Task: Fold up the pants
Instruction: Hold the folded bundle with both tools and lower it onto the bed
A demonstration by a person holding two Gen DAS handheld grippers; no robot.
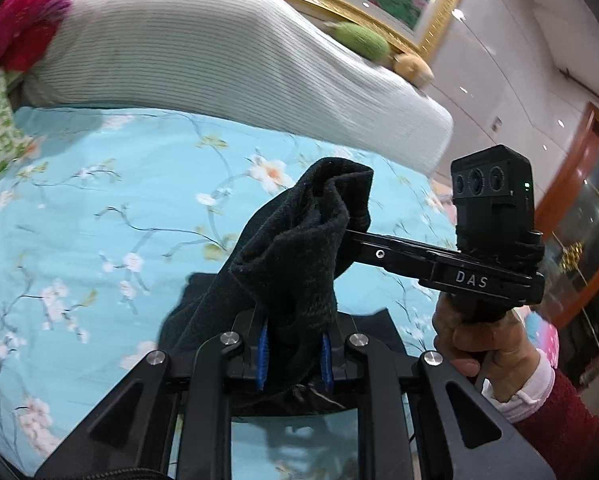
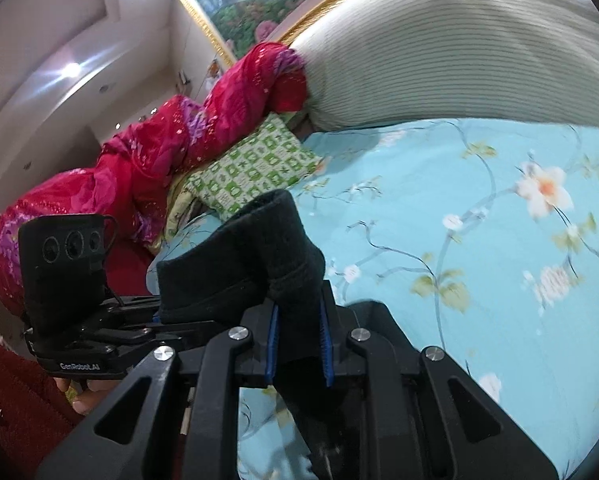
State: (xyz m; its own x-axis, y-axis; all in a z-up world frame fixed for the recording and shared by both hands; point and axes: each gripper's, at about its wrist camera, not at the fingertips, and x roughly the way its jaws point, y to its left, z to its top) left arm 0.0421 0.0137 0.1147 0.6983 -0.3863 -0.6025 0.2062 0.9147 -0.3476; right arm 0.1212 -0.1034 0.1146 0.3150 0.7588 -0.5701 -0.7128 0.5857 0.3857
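The black pants are bunched and lifted above the bed. My left gripper is shut on one part of the black fabric, which rises as a crumpled fold in front of it. My right gripper is shut on another part of the pants, held close beside the left one. The right gripper also shows in the left wrist view, its fingers buried in the cloth. The left gripper's body shows at the lower left of the right wrist view. More of the pants hangs below, mostly hidden.
The bed has a light blue floral sheet. A large cream ribbed bolster lies along the headboard. A red quilt and a green patterned pillow lie at the bed's left side. A wooden door stands at right.
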